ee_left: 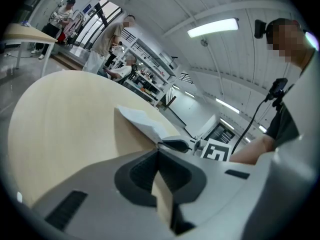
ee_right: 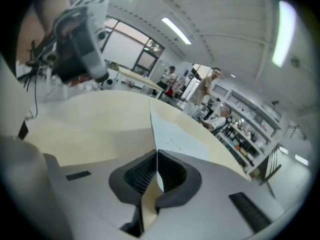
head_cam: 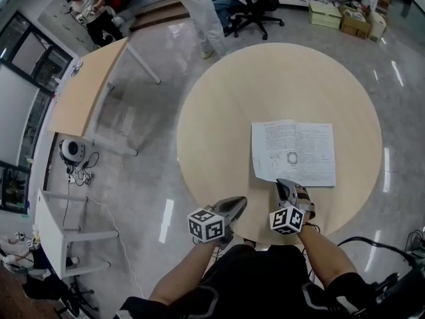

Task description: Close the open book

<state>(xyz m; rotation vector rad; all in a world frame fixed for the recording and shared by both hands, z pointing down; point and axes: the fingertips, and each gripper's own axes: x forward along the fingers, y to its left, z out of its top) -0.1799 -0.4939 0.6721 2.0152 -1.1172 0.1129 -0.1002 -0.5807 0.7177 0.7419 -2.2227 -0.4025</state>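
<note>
An open book (head_cam: 293,153) with white printed pages lies flat on the right half of the round wooden table (head_cam: 265,85). My right gripper (head_cam: 282,183) is at the book's near left corner. In the right gripper view its jaws are shut on the edge of a page (ee_right: 175,134), which rises from the jaw tips (ee_right: 157,152). My left gripper (head_cam: 239,201) hovers at the table's near edge, left of the book, shut (ee_left: 158,151) with nothing in it. From the left gripper view, the book's lifted page (ee_left: 142,121) shows beside the right gripper's dark jaw (ee_left: 175,145).
A rectangular wooden table (head_cam: 86,92) stands to the left. An office chair (head_cam: 255,8), a standing person (head_cam: 199,12) and cardboard boxes (head_cam: 352,18) are at the back. Cables and a small device (head_cam: 73,151) lie on the floor at left.
</note>
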